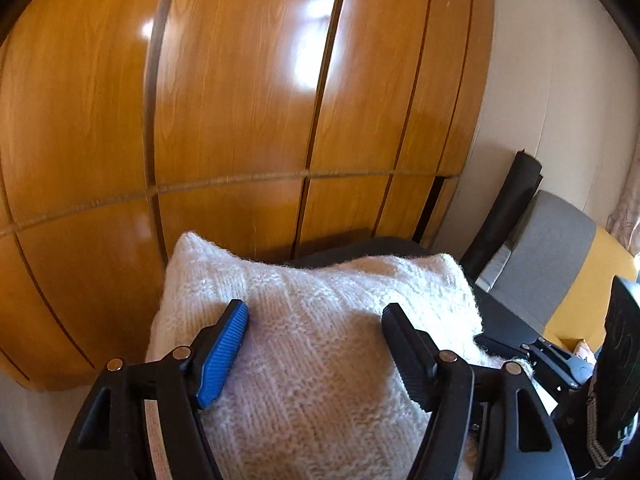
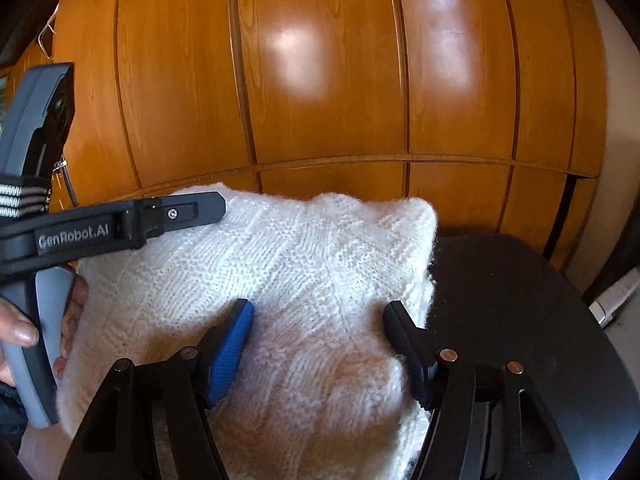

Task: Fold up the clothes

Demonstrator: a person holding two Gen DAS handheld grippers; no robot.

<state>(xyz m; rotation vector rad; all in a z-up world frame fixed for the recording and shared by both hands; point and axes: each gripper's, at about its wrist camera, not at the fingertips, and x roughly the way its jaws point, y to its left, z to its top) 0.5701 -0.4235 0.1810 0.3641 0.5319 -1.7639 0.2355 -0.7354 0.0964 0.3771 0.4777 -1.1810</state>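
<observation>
A folded white knitted sweater [image 1: 320, 320] lies on a round black table [image 1: 512, 324]. My left gripper [image 1: 316, 320] hangs open just over its middle, blue-padded fingers [image 1: 226, 352] spread wide with only knit between them. In the right wrist view the same sweater [image 2: 280, 280] fills the centre, and my right gripper [image 2: 320, 316] is open above its right half, one finger near the sweater's right edge. The left gripper's body [image 2: 120, 224] reaches in from the left over the sweater's far left corner, held by a hand [image 2: 24, 332].
Glossy wooden wardrobe doors [image 1: 240, 100] stand close behind the table [image 2: 520, 300]. A grey and yellow chair [image 1: 560, 252] and a black rolled item [image 1: 508, 216] sit at the right by a pale wall. The right gripper's body [image 1: 560, 360] shows at the right edge.
</observation>
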